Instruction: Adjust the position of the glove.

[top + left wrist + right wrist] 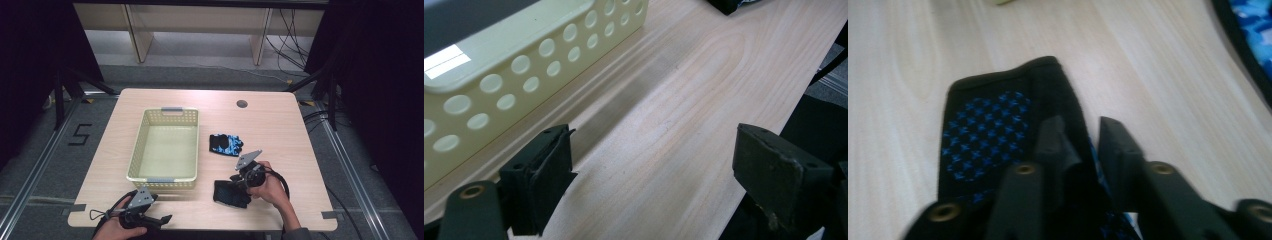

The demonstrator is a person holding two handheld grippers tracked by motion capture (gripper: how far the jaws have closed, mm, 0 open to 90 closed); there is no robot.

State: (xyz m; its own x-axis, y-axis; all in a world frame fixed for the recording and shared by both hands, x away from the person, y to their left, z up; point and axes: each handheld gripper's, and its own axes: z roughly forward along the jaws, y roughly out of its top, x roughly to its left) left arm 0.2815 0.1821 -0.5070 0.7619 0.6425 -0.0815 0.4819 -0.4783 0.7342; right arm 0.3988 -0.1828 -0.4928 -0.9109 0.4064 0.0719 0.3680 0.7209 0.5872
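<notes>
**Trainee:** What is the step in hand?

**Operator:** I judge it to be picking up the near glove [231, 193], which lies flat on the table [280, 130] just right of the basket [167, 181]. The second glove [225, 144] lies farther back, apart from it.

**Trainee:** How do I do it well?

**Operator:** I bring the right gripper [1083, 142] down over the glove's edge so one jaw goes either side of the fabric, then close fully before lifting.

**Trainee:** Jaw state?

**Operator:** The right jaws stand part open, a narrow gap, resting on the glove; I cannot tell whether fabric sits between them. The left gripper [651, 165] stands wide open and holds nothing, over bare table beside the basket.
</notes>
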